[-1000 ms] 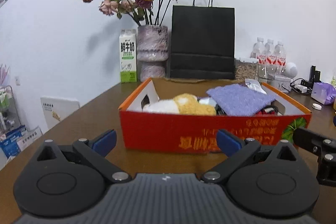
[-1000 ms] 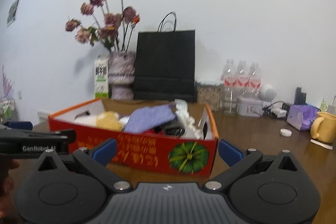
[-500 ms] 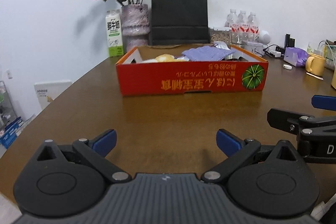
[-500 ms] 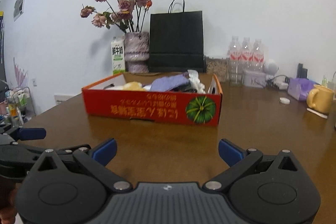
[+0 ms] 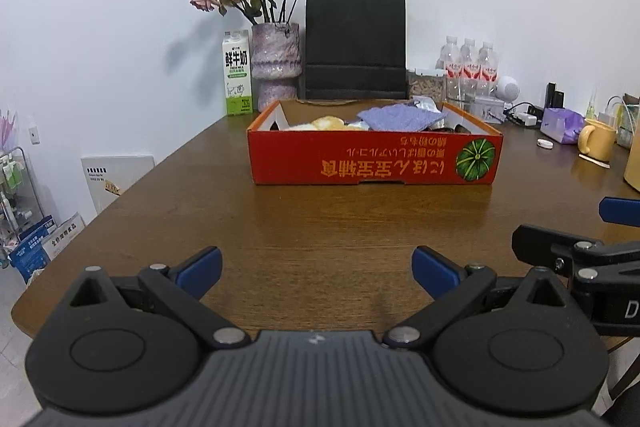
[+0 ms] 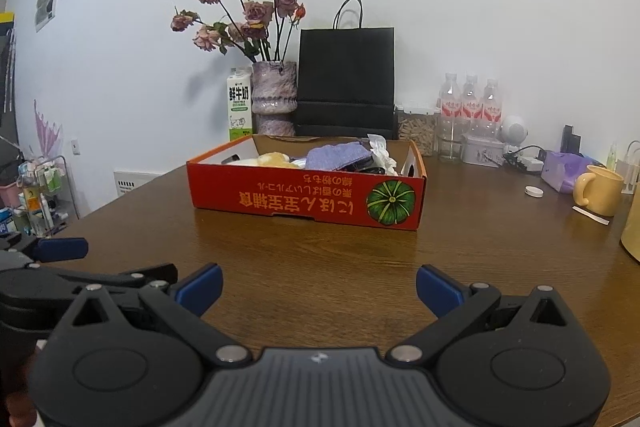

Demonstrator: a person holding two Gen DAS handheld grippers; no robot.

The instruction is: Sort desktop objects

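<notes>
- Red carton (image 5: 374,157) holding the desktop objects sits at frame centre in the left wrist view and centre-left in the right wrist view (image 6: 306,197), on the brown worktop (image 5: 320,223).
- Contents visible over the rim: purple cloth (image 5: 402,117), a yellow-and-white soft item (image 5: 326,123), crumpled white material (image 6: 380,151) and dark items that cannot be identified.
- Change: one second ago the carton filled the lower centre of both views, just ahead of the claws. It now appears smaller and higher in frame, with a wide strip of bare worktop in front of it. Both claws have backed away.
- Left claw (image 5: 316,269): jaws spread wide, nothing between them. Right claw (image 6: 319,285): jaws spread wide, nothing held.
- Judgement: objects lie inside the carton and both claws are unloaded and retracted, so the sort appears complete or paused between picks.
- Surroundings, upper frame: milk carton (image 5: 237,79), vase of dried roses (image 5: 276,67), black paper bag (image 5: 355,45), three water bottles (image 5: 470,67).
- Right edge: yellow mug (image 6: 598,190), purple pack (image 6: 564,171), white cap (image 6: 534,191), cables.
- Obstruction: none between claws and carton. The claws sit close side by side at lower frame edge; keep them apart when advancing.
</notes>
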